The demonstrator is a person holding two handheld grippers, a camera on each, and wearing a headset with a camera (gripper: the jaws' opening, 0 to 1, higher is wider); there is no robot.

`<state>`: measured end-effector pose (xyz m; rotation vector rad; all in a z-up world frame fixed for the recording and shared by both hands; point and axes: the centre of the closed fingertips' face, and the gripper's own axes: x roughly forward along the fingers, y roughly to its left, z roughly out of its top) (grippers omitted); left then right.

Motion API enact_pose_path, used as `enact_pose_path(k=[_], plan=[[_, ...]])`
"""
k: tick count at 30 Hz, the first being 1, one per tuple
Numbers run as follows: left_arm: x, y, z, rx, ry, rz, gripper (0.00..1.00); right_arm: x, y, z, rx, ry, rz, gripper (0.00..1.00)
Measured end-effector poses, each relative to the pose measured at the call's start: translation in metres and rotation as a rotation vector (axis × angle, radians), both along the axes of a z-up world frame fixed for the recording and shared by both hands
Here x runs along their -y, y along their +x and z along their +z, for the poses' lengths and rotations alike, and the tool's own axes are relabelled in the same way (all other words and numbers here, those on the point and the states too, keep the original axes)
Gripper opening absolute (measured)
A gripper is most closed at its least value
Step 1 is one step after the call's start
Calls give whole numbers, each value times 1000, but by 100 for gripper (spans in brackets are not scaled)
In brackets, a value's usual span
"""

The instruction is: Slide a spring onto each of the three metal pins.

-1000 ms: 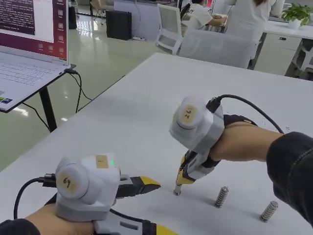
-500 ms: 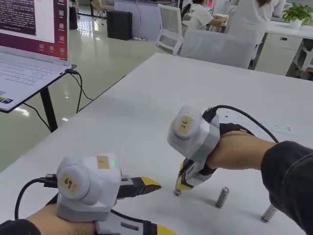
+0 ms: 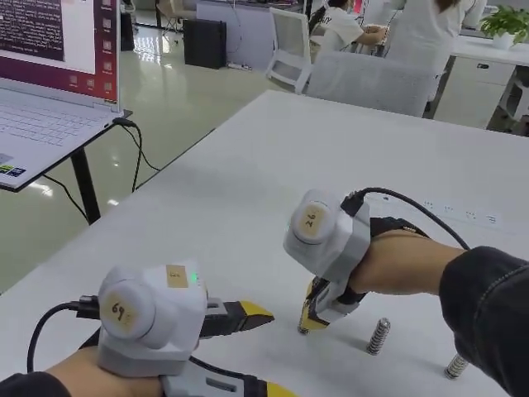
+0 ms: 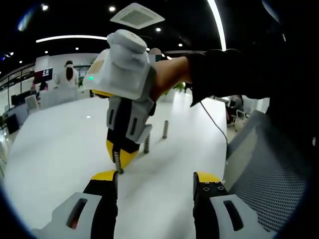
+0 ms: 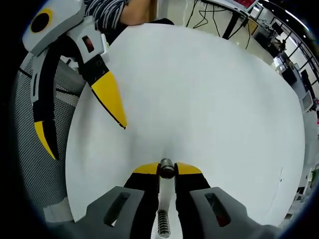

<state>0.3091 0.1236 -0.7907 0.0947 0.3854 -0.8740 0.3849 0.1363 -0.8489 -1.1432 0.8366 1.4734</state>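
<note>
My right gripper (image 3: 307,324) points down at the white table (image 3: 248,174) and is shut on a spring (image 4: 118,162), whose lower end meets the tabletop. In the right gripper view the right gripper (image 5: 167,172) pinches the spring's metal top (image 5: 167,168), with the coils (image 5: 162,224) running back between the jaws. Two more springs stand upright to its right, one near (image 3: 378,335) and one farther (image 3: 454,365). My left gripper (image 3: 266,351) hovers open at the table's near edge, aimed at the right gripper (image 4: 119,154). The left gripper (image 4: 155,179) holds nothing.
A laptop (image 3: 41,91) sits on a stand to the left, off the table. Chairs (image 3: 364,83) and seated people are beyond the far edge. A cable (image 3: 413,203) trails from the right gripper. A mesh chair (image 4: 269,164) is at the near side.
The right hand has sunk a little over the spring, whose lower end stays at the same spot on the table. The left gripper has barely moved.
</note>
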Motion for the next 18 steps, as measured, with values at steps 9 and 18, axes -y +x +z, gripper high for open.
enact_pose_path(k=[9, 18], plan=[[0, 0, 0, -2, 3, 0, 56, 1, 0, -2, -10, 3, -9, 10], [0, 1, 0, -1, 3, 1, 56, 6, 3, 3, -10, 15, -25, 16]])
